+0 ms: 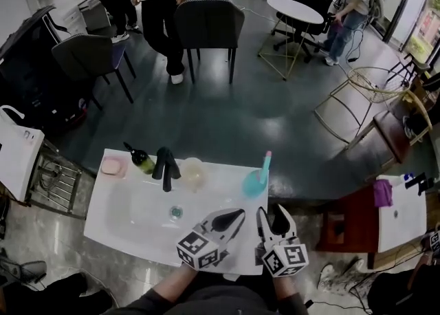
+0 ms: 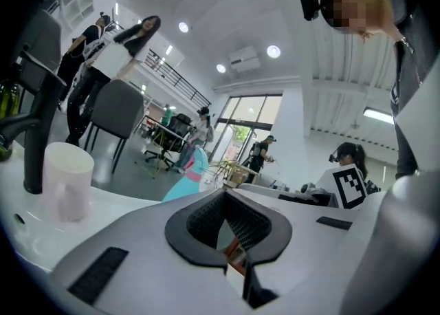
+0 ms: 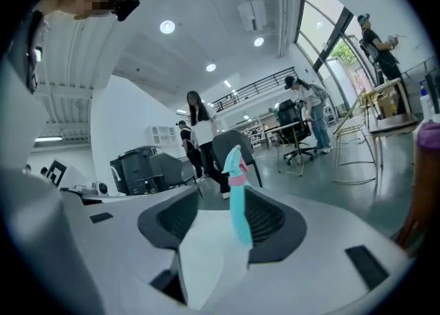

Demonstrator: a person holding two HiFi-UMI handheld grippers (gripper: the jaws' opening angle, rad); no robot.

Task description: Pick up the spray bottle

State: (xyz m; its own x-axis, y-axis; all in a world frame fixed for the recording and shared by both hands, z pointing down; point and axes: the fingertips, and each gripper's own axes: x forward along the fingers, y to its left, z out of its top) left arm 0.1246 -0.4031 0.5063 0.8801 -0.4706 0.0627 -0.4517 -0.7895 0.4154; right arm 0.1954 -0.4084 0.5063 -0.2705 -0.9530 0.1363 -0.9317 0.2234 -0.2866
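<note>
Head view: the spray bottle (image 1: 256, 179), teal with a pink collar, stood upright at the white worktop's (image 1: 220, 190) far right edge; a pale cup (image 1: 192, 172), contents unclear, sat beside the black tap (image 1: 165, 166) behind the basin (image 1: 134, 214); a pink dish (image 1: 113, 166) held the far left corner; left gripper (image 1: 239, 214) and right gripper (image 1: 273, 213) hovered near the bottle.

Left gripper view: its fingers (image 2: 206, 221) met, empty.

Right gripper view: its fingers (image 3: 168, 221) stood apart, empty, the bottle (image 3: 237, 197) ahead.

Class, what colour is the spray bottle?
The spray bottle is turquoise with a pink collar, clearest in the right gripper view.
</note>
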